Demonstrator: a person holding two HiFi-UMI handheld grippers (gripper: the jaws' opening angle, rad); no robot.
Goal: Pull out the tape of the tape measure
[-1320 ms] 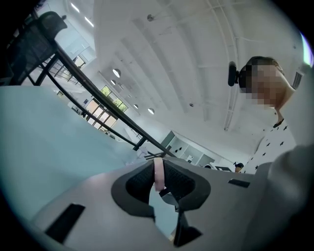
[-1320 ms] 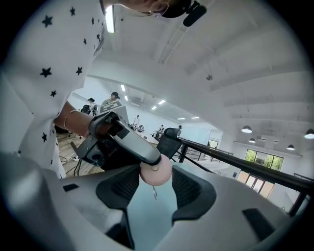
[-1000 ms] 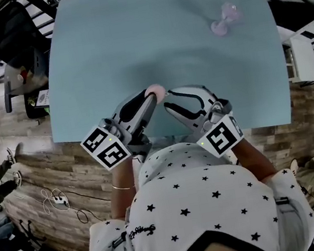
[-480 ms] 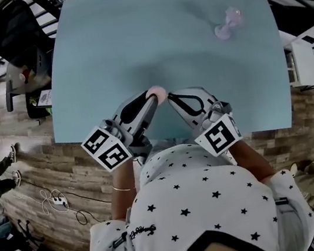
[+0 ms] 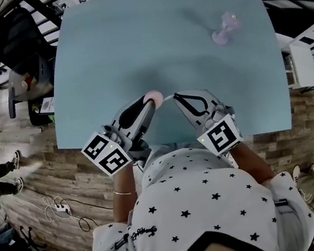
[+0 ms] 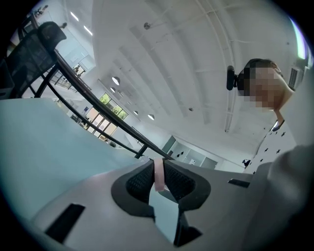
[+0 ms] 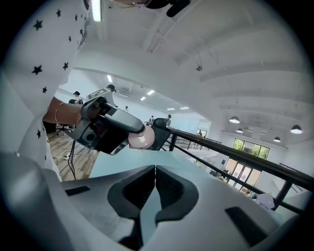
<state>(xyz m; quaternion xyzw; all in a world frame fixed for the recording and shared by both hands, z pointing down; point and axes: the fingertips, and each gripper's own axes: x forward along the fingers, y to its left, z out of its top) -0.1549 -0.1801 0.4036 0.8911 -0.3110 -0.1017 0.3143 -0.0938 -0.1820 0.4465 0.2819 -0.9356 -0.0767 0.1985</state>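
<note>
Pinching the pink tape measure [image 6: 159, 175] edge-on between its jaws, the left gripper [image 5: 150, 101] is hanging over the desk's [image 5: 130, 37] near edge. Just beside it, the right gripper [image 5: 175, 97] is pointing inward, its jaws pressed together. A thin white tape [image 5: 167, 97] is running from the case to the right tips; whether they are gripping it cannot be told. A pale pink object [image 5: 223, 26] is lying near the desk's far right corner.

Bright, even light; fisheye edges bend and seem soft.
</note>
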